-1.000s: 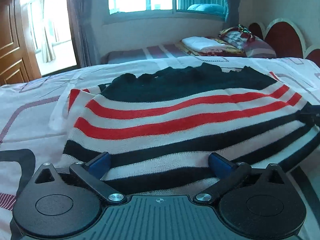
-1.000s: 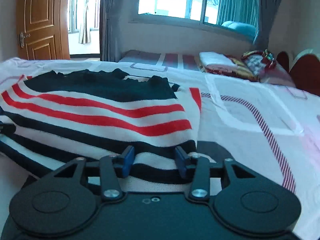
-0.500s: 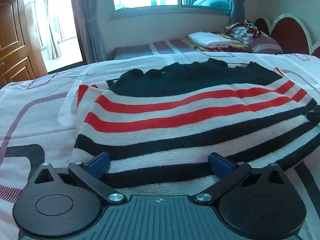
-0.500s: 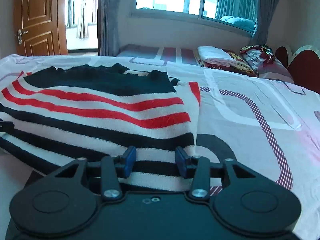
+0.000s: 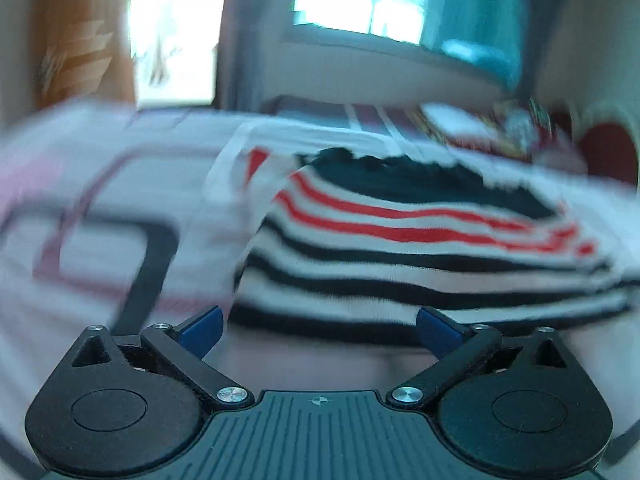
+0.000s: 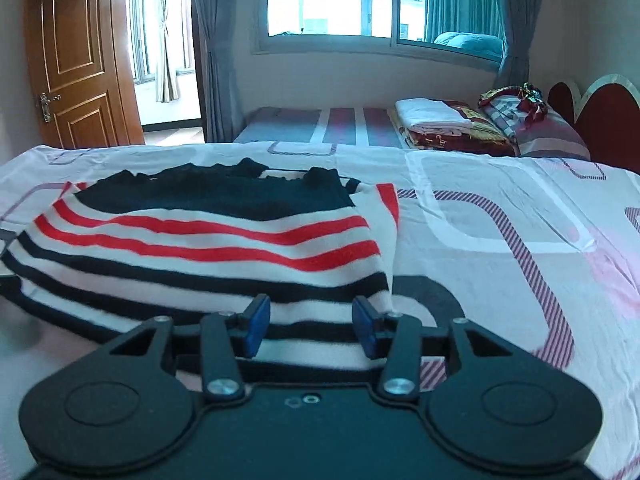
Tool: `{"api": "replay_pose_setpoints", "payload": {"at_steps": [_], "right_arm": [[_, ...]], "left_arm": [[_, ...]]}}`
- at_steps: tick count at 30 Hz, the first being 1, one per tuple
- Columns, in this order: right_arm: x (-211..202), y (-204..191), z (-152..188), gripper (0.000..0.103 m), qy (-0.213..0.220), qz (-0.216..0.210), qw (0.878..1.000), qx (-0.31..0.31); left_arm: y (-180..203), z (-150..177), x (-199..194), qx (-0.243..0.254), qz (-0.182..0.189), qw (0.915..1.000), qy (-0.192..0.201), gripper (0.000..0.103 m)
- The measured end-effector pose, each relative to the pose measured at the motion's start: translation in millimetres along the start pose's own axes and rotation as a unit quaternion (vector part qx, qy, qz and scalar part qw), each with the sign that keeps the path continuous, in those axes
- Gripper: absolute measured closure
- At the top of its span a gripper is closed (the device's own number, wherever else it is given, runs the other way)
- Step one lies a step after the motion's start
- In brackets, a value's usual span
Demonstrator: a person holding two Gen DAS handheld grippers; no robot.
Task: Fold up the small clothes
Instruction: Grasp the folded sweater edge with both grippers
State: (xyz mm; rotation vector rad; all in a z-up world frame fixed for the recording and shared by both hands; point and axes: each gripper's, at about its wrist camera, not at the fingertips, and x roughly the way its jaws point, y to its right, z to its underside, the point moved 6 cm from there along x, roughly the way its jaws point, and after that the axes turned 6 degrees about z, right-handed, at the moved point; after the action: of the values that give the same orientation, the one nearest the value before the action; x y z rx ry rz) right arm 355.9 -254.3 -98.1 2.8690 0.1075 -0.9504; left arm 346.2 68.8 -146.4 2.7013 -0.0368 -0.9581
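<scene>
The left tongs (image 5: pixel 318 326) gape wide, gripping nothing, their blue pads just short of the near hem of the sweater (image 5: pixel 404 248); that view is blurred. The striped sweater lies folded on the bed (image 6: pixel 500 248). The right tongs (image 6: pixel 311 326) stand partly open at its near right corner, hem between the pads.

bright curtained window (image 6: pixel 384 0), wooden door (image 6: pixel 76 60), patterned bedsheet (image 6: pixel 500 240), red headboard (image 6: pixel 600 116)
</scene>
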Motion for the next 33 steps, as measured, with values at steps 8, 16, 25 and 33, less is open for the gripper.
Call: {"api": "replay_pose_setpoints", "payload": {"at_steps": [8, 16, 25, 33], "right_arm": [[-19.7, -23.7, -8.4, 0.057, 0.009, -0.036, 0.999, -0.003], [15.7, -61.7, -36.1, 0.084, -0.008, -0.107, 0.994, 0.020], [73.9, -118.9, -42.9, 0.097, -0.037, -0.143, 0.989, -0.002], [85.3, -124.5, -31.6, 0.103, -0.049, -0.120, 0.991, -0.038]], "left_arm": [[-50.3, 19.7, 21.1, -0.271, 0.103, 0.9559, 0.046, 0.034], [-63.2, -9.6, 65.7, -0.307, 0.105, 0.9410, 0.095, 0.034], [-71.5, -25.4, 89.2, -0.313, 0.098, 0.9414, 0.080, 0.075], [-75.8, -13.0, 81.6, -0.307, 0.113, 0.9405, 0.091, 0.079]]}}
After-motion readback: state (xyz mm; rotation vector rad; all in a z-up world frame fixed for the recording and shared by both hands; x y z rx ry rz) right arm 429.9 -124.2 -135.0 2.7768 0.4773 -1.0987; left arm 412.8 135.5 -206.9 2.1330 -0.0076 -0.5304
